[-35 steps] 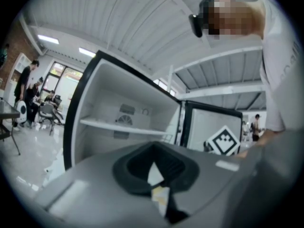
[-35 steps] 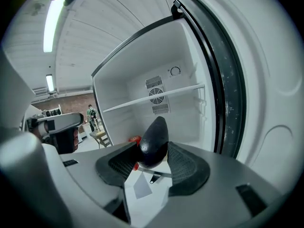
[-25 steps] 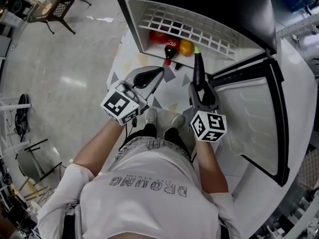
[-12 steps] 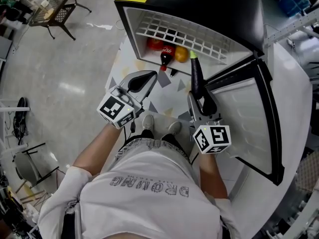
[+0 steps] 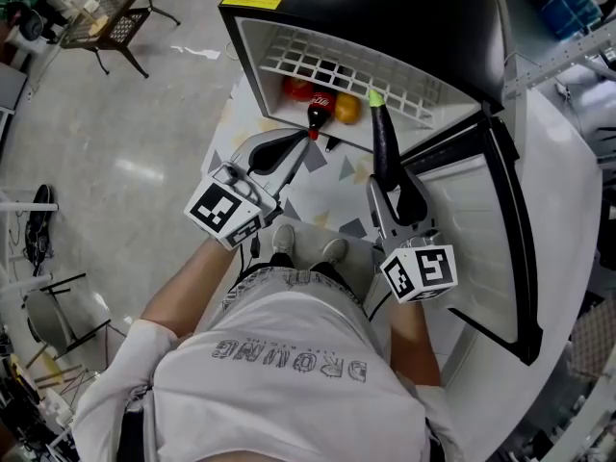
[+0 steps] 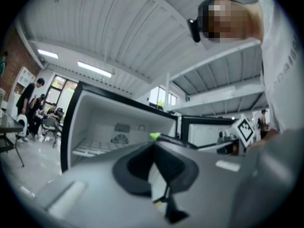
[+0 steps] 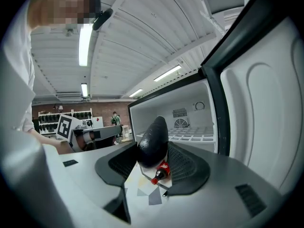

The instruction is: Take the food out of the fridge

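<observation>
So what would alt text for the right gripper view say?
The right tool grips a dark eggplant between its padded jaws, in front of an open white fridge. A cola bottle shows below it, and the fridge door stands open at right.

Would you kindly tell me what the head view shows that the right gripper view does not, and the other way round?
Only the head view: an orange fruit and red food inside the fridge, plus the person's shoes. Only the right gripper view: ceiling lights, a bystander far back, and the vent on the fridge's rear wall. Both: the right tongs shut on the dark eggplant, and the cola bottle lying in the open fridge.
</observation>
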`<state>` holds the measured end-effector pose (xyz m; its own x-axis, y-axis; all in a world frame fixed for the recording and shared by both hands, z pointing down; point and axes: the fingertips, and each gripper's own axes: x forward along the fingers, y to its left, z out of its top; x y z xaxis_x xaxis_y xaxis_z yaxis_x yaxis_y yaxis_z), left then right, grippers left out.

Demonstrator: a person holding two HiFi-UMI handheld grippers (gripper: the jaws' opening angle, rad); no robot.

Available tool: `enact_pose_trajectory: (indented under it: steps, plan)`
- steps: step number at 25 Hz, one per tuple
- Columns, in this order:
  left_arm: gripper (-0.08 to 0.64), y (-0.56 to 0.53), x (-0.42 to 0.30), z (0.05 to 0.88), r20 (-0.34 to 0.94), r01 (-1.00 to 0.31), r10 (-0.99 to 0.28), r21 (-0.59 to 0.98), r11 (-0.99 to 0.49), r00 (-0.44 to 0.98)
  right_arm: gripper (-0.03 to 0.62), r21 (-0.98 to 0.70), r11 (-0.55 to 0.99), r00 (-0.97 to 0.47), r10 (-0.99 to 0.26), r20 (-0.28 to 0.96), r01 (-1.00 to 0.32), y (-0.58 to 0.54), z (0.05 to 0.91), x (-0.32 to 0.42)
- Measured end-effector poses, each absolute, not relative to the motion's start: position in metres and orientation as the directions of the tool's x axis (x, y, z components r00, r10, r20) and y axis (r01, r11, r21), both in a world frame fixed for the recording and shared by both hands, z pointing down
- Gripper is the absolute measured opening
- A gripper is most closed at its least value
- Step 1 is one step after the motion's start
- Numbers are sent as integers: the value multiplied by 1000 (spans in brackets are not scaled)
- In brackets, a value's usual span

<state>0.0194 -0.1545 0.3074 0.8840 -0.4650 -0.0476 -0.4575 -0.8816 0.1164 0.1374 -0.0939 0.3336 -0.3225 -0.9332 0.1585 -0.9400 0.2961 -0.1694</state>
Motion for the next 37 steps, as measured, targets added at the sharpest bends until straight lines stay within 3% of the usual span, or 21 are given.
enact_pose_trajectory:
  steps: [37]
  plan:
    - [6,-169,32,317,-29,-461,-467,125,-879,884,190,-179,314,-345,-920,184,-932,-114,339,142]
